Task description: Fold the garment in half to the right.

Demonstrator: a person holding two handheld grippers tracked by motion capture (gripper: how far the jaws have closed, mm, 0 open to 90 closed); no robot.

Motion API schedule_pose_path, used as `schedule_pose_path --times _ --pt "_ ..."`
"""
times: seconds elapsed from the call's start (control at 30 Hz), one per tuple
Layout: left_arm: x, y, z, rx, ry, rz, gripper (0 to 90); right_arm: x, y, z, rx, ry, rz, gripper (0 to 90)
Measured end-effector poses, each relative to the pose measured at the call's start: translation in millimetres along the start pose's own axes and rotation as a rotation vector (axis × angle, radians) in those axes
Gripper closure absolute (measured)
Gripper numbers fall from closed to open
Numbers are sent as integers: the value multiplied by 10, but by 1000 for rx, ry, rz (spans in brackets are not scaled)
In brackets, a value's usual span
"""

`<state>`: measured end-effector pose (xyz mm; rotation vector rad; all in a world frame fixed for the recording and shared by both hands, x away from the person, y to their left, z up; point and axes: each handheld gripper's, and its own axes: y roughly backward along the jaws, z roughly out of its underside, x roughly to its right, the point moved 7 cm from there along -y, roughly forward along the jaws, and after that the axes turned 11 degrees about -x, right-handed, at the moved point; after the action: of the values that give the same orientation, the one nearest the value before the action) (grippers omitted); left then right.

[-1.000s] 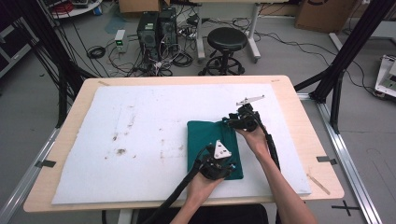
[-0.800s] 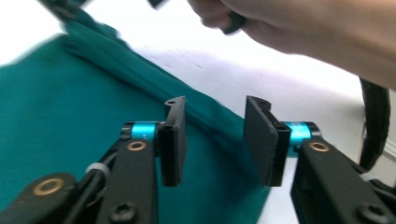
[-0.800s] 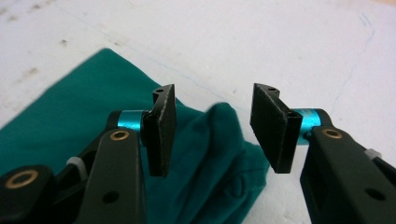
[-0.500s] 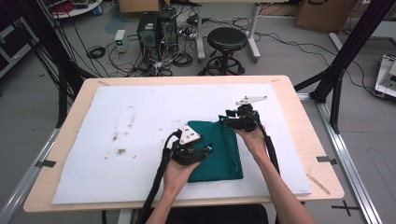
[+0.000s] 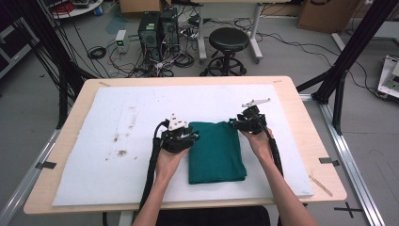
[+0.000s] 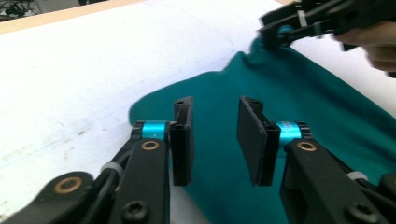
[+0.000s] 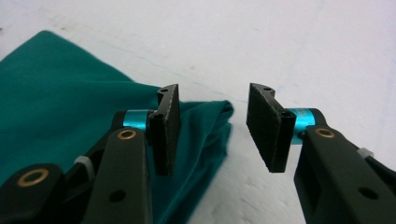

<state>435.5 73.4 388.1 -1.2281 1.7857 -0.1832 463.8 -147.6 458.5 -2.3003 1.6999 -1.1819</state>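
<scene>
Overhead, a person sits at the six o'clock edge of a pale wooden table (image 5: 310, 141) covered by a white mat (image 5: 141, 113), with a hand-held gripper in each hand. A dark green cloth (image 5: 216, 153) lies on the mat slightly toward the four o'clock side of centre, folded into a neat, upright rectangle with several layers stacked flat. Judging by that tidy shape, the folding looks mostly done; what may remain is one more fold, or smoothing and squaring the edges, though that is only a guess.

The left gripper (image 5: 178, 136) sits at the cloth's ten o'clock corner. In the left gripper view its two black jaws stand wide apart with nothing between them, hovering just above the green fabric (image 6: 289, 116) near its rounded corner. The right gripper (image 5: 248, 121) sits at the cloth's one o'clock corner. In the right gripper view its jaws are also wide apart and empty, with one jaw over the layered corner of the cloth (image 7: 205, 126) and the other over bare mat.

The cloth looks soft and matte, like knit jersey, with rounded, slightly puffy fold edges. The mat is smooth white with a few brown smudges (image 5: 120, 150) toward nine o'clock. Gripper pads are flat black rectangles on blue metal hubs.
</scene>
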Motion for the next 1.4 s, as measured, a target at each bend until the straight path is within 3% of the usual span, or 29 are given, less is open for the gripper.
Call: schedule_pose_path --times 0.1,0.2,0.33,0.5,0.63,0.73,0.9,1.03,1.17,1.23,1.33,1.4 --pt "-92 -106 3 -8 12 -12 713 41 60 -5 41 -41 -20 552" --pt "-163 -219 -29 -2 17 -27 720 7 71 -40 70 -31 -43 556" --pt "-228 -361 -143 16 24 -25 723 61 -42 -10 29 -48 -22 556" --pt "-331 -563 -105 -71 25 -86 722 108 -119 27 -1 -65 -1 555" --pt "-424 -581 -53 -110 30 -166 715 138 -158 59 -20 -71 24 558" --pt "-440 -606 -29 -125 46 -163 708 160 -203 96 -35 -80 25 574" --pt "-456 -639 -9 -130 40 -184 708 212 -259 130 -37 -100 28 579" --pt "-424 -549 -38 -110 28 -188 688 216 -223 131 -25 -137 10 550" --pt "-326 -307 -62 -23 12 -137 669 180 -28 140 49 -155 21 499" --pt "-236 -204 -38 -5 -12 -80 666 150 100 155 93 -152 32 492" --pt "-52 -125 55 -14 -62 11 671 22 274 217 132 -107 6 519" --pt "46 -130 147 -64 -103 40 680 -139 334 290 135 -37 -46 551"
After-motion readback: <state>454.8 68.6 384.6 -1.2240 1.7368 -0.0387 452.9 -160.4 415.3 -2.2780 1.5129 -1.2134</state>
